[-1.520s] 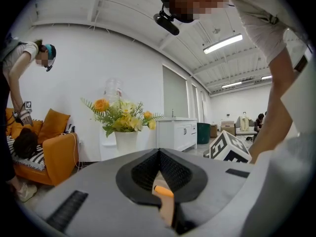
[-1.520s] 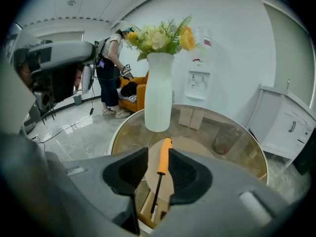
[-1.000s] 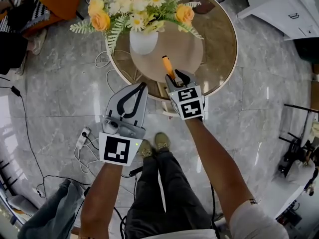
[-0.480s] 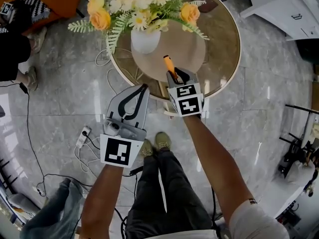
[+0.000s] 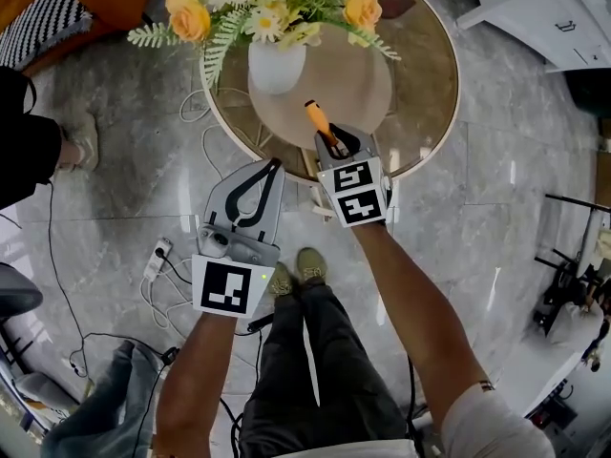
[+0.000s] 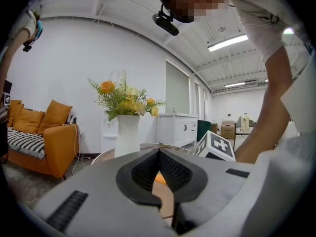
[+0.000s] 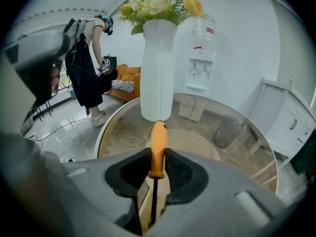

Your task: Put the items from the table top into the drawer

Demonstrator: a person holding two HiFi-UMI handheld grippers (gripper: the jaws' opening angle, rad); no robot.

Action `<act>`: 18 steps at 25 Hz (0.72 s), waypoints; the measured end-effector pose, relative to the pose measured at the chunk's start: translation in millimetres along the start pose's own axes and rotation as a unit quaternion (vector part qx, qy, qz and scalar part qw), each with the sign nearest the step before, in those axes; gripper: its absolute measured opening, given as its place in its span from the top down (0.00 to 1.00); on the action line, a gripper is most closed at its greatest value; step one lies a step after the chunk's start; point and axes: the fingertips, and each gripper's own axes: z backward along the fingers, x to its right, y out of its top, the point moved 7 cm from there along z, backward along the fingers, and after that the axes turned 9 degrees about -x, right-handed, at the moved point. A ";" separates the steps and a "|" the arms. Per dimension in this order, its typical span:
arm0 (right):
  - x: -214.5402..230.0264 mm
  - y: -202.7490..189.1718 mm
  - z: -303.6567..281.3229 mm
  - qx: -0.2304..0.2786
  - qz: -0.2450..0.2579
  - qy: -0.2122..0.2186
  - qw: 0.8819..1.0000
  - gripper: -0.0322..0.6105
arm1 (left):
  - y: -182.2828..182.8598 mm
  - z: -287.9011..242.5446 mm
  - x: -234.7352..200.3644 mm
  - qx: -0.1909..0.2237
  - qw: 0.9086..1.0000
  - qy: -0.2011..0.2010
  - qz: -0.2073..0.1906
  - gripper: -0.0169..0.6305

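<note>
The right hand-held gripper [image 5: 336, 144] is closing its jaws on a screwdriver [image 5: 316, 120]. The ribbed black pads meet the near end of the smooth orange handle, one on each side, and the thin dark shaft runs back between the jaws toward the hand. Gripping in line with the tool's length likely keeps it from swinging on the way to the drawer. The handle, rounded and plastic-looking, juts ahead of the jaws over the round glass worktop [image 5: 425, 84]. Further ahead stands a tall white vase [image 5: 275, 65], matt and smooth, with yellow and cream flowers [image 5: 191, 22]. To that gripper's left, off the worktop's edge, the left hand-held gripper [image 5: 275, 165] hangs idle, its jaws together on nothing. No drawer is plainly in view.
</note>
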 end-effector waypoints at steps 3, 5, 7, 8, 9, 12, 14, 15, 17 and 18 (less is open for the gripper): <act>-5.3 2.8 11.6 0.014 0.008 -0.002 1.000 0.81 | -1.4 4.0 3.7 0.002 1.000 -0.002 0.003 0.97; -8.0 4.2 19.8 0.023 0.010 -0.005 1.000 0.81 | -2.7 6.7 6.3 0.004 1.000 -0.004 0.007 0.97; -10.8 4.6 27.5 0.031 0.012 -0.008 0.999 0.81 | -3.9 9.8 8.9 0.006 1.000 -0.005 0.011 0.97; -12.2 4.3 31.3 0.034 0.012 -0.010 0.999 0.81 | -4.4 11.7 10.4 0.006 1.000 -0.007 0.012 0.97; -13.5 3.6 35.1 0.037 0.011 -0.012 0.999 0.81 | -4.7 13.6 12.0 0.006 1.000 -0.008 0.011 0.97; -17.4 -0.1 48.1 0.046 0.008 -0.020 0.999 0.81 | -5.3 18.5 17.5 0.009 1.000 -0.016 0.006 0.97; -21.7 -3.8 58.6 0.054 0.007 -0.023 0.998 0.81 | -7.3 22.0 22.1 0.009 1.000 -0.020 0.006 0.97; -24.2 -6.0 64.7 0.059 0.006 -0.024 0.998 0.81 | -8.6 23.8 24.8 0.009 1.000 -0.021 0.006 0.97; -29.2 -11.4 76.8 0.069 0.004 -0.025 0.997 0.81 | -11.1 27.2 30.6 0.010 1.000 -0.025 0.006 0.97; -31.5 -14.3 82.2 0.074 0.003 -0.026 0.997 0.81 | -12.5 28.6 33.3 0.010 1.000 -0.026 0.005 0.97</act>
